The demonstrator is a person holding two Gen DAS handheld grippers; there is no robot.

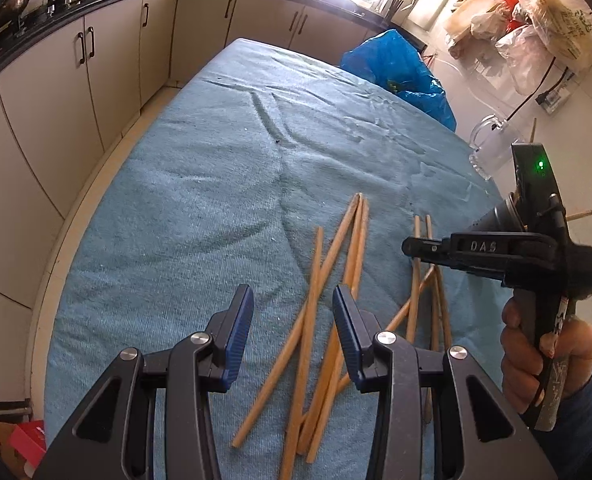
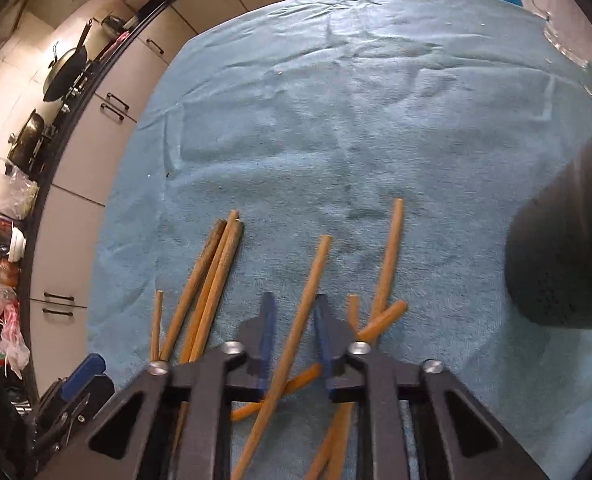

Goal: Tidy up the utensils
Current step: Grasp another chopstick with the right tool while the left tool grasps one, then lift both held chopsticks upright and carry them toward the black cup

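Note:
Several wooden chopsticks [image 1: 352, 240] lie crossed in a loose pile on a table under a blue towel [image 1: 184, 184]. My left gripper [image 1: 292, 300] hovers open above the near left of the pile, its blue pads apart with nothing held. To its right a hand holds my right gripper [image 1: 410, 247], tipped down onto the pile's right side. In the right wrist view the right gripper [image 2: 295, 316] has one long chopstick [image 2: 308, 280] running between its blurred blue fingers, closed around it. More chopsticks [image 2: 212, 276] lie to the left, and the left gripper's pad [image 2: 84, 372] shows at the lower left.
A clear glass mug [image 1: 492, 148] stands at the table's right edge. A dark round container [image 2: 564, 248] sits close on the right in the right wrist view. A blue plastic bag [image 1: 396, 64] lies beyond the far edge. Kitchen cabinets [image 1: 64, 92] run along the left.

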